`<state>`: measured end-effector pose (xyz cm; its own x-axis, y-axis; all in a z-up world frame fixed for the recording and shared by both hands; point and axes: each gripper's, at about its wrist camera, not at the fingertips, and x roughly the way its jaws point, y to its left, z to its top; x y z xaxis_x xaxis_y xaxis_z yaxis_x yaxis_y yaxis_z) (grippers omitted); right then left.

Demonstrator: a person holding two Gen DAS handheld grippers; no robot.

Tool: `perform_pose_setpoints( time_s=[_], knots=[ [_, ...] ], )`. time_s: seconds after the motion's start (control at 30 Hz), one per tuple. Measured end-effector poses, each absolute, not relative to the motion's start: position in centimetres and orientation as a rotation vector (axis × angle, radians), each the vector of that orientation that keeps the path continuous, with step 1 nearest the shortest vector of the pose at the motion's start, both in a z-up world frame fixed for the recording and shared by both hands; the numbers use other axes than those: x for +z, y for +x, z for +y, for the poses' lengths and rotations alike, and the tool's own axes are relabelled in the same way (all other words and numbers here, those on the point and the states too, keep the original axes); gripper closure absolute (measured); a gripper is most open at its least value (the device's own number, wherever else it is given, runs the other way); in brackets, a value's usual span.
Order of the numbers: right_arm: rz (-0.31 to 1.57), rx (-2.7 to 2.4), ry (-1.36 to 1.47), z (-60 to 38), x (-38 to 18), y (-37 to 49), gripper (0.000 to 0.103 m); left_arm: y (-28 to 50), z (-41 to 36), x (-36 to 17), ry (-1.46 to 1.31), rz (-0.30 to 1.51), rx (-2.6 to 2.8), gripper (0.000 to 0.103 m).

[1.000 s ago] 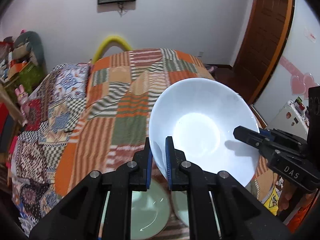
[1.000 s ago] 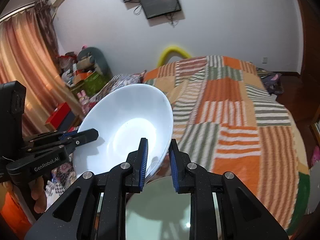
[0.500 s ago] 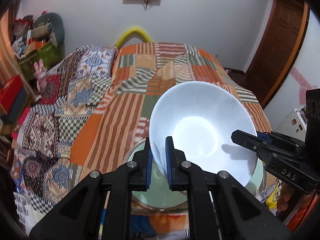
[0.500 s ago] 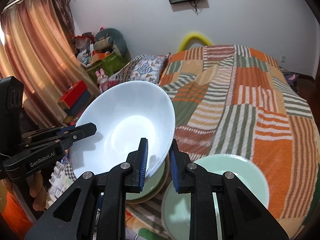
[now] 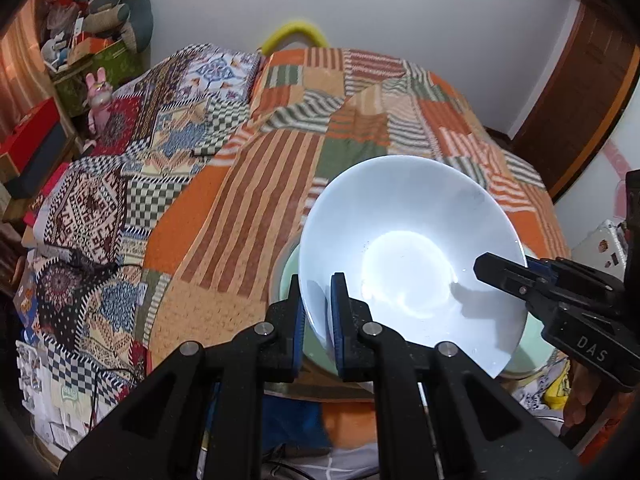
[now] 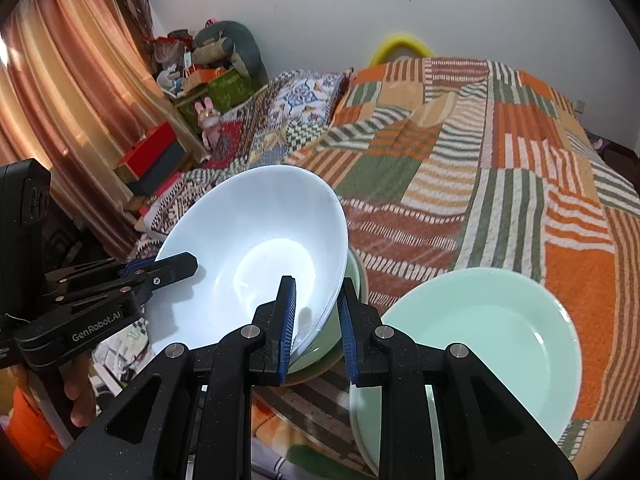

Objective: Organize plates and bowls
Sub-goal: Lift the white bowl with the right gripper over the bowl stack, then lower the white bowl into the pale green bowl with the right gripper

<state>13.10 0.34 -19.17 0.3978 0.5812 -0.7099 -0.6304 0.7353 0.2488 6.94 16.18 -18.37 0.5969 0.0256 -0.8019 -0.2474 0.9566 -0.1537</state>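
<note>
A wide white bowl [image 5: 408, 256] [image 6: 252, 248] hangs tilted between both grippers. My left gripper [image 5: 317, 282] is shut on its near rim in the left wrist view, and it shows in the right wrist view as the left gripper [image 6: 176, 266] on the bowl's left rim. My right gripper [image 6: 317, 285] is shut on the opposite rim, and the left wrist view shows that right gripper [image 5: 500, 274] on the bowl's right. Just under the bowl lies a green plate [image 6: 357, 276] [image 5: 285, 280] stacked on a darker one. A mint plate [image 6: 484, 344] lies to the right of that stack.
The plates rest at the near end of a bed with an orange patchwork cover [image 5: 256, 184]. A patterned blanket [image 5: 120, 168] covers its left side. Boxes and toys [image 6: 192, 92] crowd the left wall beside a curtain [image 6: 60, 80]. A wooden door [image 5: 580, 92] stands on the right.
Both grippers have come down and back toward the near end of the bed with the bowl. The plates have come into view below, and the bowl now hangs close over the green stack.
</note>
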Motion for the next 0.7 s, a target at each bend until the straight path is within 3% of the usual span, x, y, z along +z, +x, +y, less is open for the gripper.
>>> perform_pose_setpoints(
  time_s=[0.7],
  knots=[
    [0.957,0.751,-0.109,2.1,-22.1,13.4,0.083,8.0,17.5,-23.0,-0.307,1.012,0.178,0.092]
  ],
)
